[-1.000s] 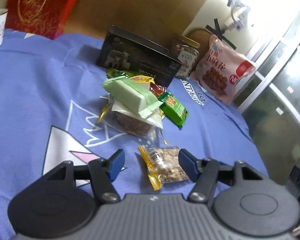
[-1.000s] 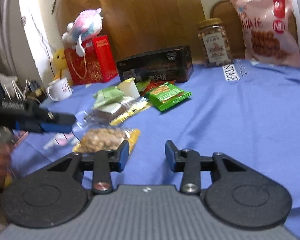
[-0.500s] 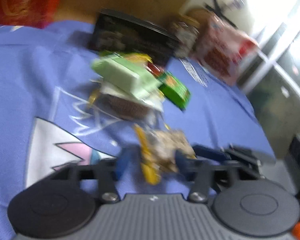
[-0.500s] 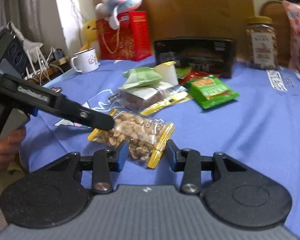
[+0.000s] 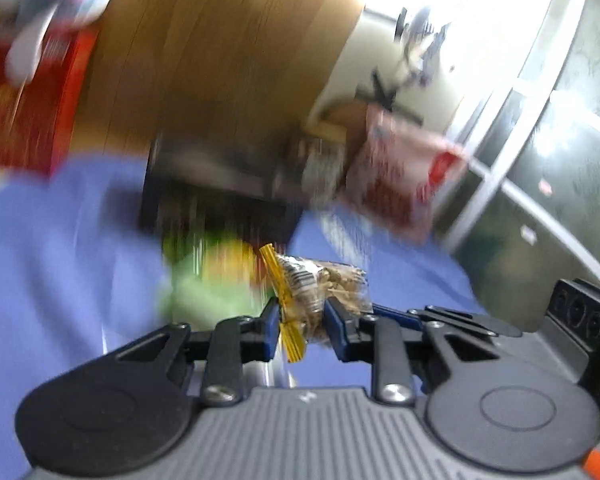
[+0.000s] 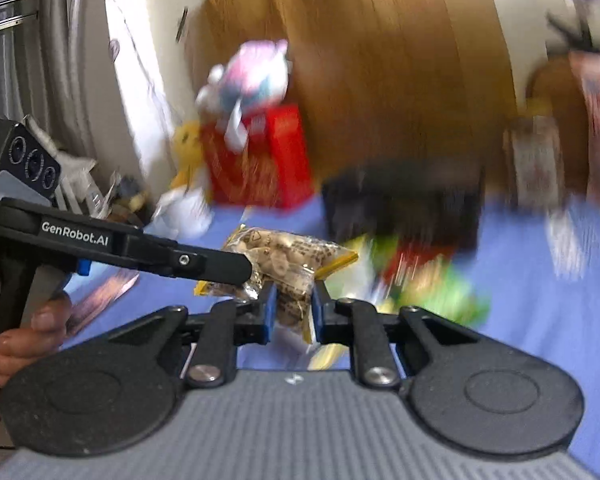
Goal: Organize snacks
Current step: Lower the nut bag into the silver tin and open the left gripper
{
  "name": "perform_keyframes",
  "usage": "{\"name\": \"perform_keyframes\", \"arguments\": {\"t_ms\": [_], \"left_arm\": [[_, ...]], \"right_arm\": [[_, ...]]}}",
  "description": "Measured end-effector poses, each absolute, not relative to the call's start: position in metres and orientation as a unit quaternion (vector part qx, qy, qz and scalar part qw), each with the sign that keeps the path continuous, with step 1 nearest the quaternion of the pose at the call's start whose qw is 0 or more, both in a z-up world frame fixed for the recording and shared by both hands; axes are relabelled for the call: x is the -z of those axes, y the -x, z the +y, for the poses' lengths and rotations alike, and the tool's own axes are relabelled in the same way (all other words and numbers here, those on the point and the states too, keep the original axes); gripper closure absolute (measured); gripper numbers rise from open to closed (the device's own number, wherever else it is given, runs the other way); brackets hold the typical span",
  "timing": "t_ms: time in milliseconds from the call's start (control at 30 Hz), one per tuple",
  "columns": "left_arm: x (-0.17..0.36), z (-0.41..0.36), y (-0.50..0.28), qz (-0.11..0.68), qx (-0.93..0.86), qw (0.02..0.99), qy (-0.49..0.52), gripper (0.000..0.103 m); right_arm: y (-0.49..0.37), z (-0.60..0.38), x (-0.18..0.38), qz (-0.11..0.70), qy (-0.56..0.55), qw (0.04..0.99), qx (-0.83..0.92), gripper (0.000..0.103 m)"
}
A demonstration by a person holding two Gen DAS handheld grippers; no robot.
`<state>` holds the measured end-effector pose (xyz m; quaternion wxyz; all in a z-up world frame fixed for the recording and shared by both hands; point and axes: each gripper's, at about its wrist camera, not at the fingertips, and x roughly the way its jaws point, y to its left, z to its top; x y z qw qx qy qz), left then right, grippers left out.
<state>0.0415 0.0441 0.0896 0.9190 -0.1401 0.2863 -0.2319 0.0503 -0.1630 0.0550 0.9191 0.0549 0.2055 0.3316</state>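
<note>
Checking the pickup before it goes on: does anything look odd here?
Yes: both the left hand-held gripper and the right hand-held gripper are shut on the same clear nut packet, squeezing it from opposite ends above the blue cloth.

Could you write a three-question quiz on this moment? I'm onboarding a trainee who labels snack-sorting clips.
1. True or false: both grippers hold the same peanut packet.
2. Which best describes the packet? A) lying flat on the blue tablecloth B) raised above it C) inside the black box
3. What colour are the packet's sealed edges?

Key:
1. True: left gripper and right gripper each pinch it.
2. B
3. Yellow
</note>
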Motion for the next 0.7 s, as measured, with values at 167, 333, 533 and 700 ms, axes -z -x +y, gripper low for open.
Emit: {"name": "perform_keyframes", "arguments": {"t_ms": [167,333,533,700], "left_arm": [[-0.109,0.036,-0.149,0.265,0.210,0.932,0.129,0.079],[-0.095,0.031,-0.228,0.297,0.169,0.933,0.109,0.077],[-0.068,0.040,-0.258,0.350,0.103,0.929,0.070,0.072],[-0.078,0.075,-0.199,0.313,0.118,0.937,0.100,0.061]], "right_arm": [[-0.155,-0.161,-0.082,0.184,-0.049,0.940,-0.284,0.082],[-0.245,-0.148,-0.071,0.244,-0.077,0.930,-0.262,0.082],[-0.272,-0.139,-0.047,0.292,-0.093,0.922,-0.235,0.073],[-0.225,-0.162,-0.058,0.258,-0.151,0.917,-0.266,0.072]]}}
